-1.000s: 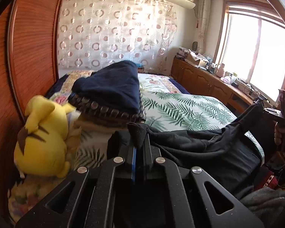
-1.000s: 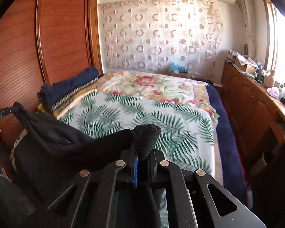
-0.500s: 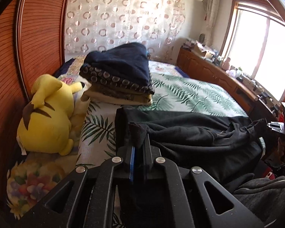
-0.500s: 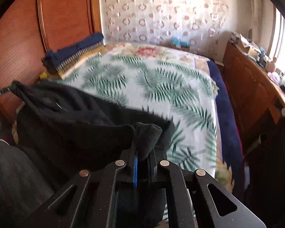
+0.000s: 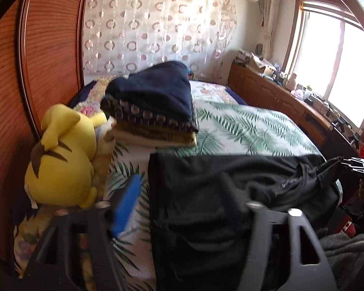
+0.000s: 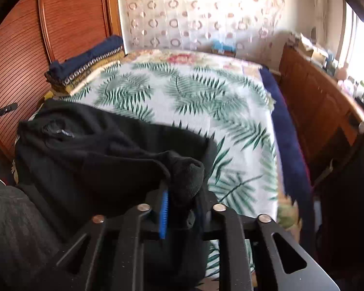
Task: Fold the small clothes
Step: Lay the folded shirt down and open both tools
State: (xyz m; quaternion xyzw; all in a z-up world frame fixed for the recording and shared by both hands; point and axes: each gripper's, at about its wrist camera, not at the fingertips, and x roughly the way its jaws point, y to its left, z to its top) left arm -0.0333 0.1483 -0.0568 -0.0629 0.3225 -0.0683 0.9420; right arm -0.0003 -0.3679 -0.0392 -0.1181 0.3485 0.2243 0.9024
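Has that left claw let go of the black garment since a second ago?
Yes. The left gripper opened; its fingers now stand apart over the black garment.

Both tools are showing matte black frames — the left tool [image 5: 179, 208], the right tool [image 6: 179, 206] — with silver screws and blue finger pads [image 6: 163, 214].

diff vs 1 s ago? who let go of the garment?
Left tool opened and released the black garment, which came down from held-up to lying on the bed. Right tool stays clamped on its corner. Folded stack and Pikachu plush unmoved.
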